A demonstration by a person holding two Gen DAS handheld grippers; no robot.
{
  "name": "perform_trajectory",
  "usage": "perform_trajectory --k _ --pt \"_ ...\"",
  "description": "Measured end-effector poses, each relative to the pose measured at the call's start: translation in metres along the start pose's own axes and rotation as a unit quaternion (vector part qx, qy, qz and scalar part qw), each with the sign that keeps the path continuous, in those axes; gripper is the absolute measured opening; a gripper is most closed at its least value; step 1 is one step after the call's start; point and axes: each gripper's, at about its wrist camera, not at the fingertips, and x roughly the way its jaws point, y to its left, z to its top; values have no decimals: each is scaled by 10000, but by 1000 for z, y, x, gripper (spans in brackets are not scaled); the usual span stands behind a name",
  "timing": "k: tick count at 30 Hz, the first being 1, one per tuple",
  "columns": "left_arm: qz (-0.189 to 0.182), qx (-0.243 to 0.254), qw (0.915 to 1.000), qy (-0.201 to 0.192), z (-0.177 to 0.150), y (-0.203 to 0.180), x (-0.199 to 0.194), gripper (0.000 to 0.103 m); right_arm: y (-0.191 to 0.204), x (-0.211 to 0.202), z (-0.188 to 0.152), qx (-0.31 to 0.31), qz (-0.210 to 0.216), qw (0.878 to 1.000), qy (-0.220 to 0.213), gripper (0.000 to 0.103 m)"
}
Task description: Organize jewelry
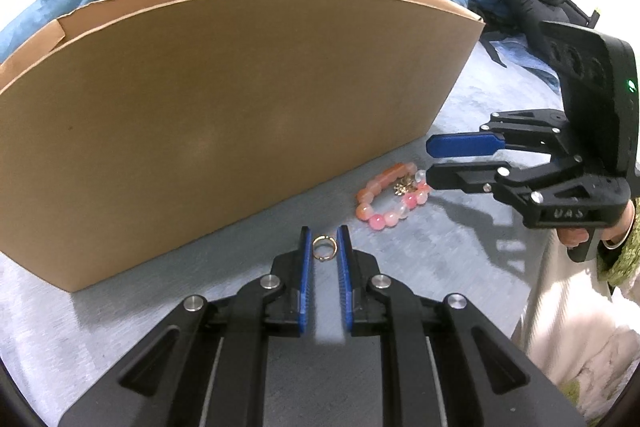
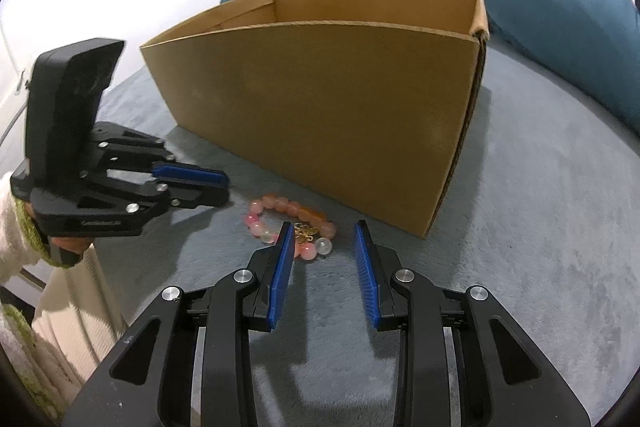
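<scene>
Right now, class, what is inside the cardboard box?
Only the bare inner walls of the cardboard box show near its torn rim. Its tall front wall hides the floor, so any contents cannot be seen.

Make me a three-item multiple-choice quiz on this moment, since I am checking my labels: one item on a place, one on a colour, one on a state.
1. Where does the bead bracelet lie?
A. inside the cardboard box
B. on the grey blanket in front of the cardboard box
C. on the blue pillow

2. What colour are the gripper pads?
A. blue
B. red
C. white

3. How does the left gripper stand to the gold ring?
A. closed on it
B. wide open, far from it
C. not near it at all

Key: 1 B, the bracelet rests on the grey blanket by the front wall of the cardboard box. 2 A, both grippers carry blue pads. 3 A, the ring sits between the narrow jaws, both pads against it.
</scene>
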Motion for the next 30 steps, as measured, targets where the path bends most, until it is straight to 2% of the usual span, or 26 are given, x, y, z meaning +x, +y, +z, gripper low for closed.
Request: perform_trajectory --k 6,16,19,21,24,30 --pt "53 22 10000 -30 2 -5 5 12 -1 12 3 159 5 9997 173 21" --pt "97 -38 9999 -117 -11 4 0 12 -3 16 0 436 13 9980 449 16" --pt "135 -65 9998 -121 -14 6 -2 12 -2 20 3 550 70 9971 523 12" --pt "145 -82 9998 -131 -15 7 -2 12 1 18 8 466 18 9977 493 5" --pt "149 -107 9997 -159 -17 8 -3 12 12 11 17 288 -101 9989 349 0" --pt "166 -133 9996 -206 -19 9 -3 12 34 3 25 -56 -39 9998 168 0"
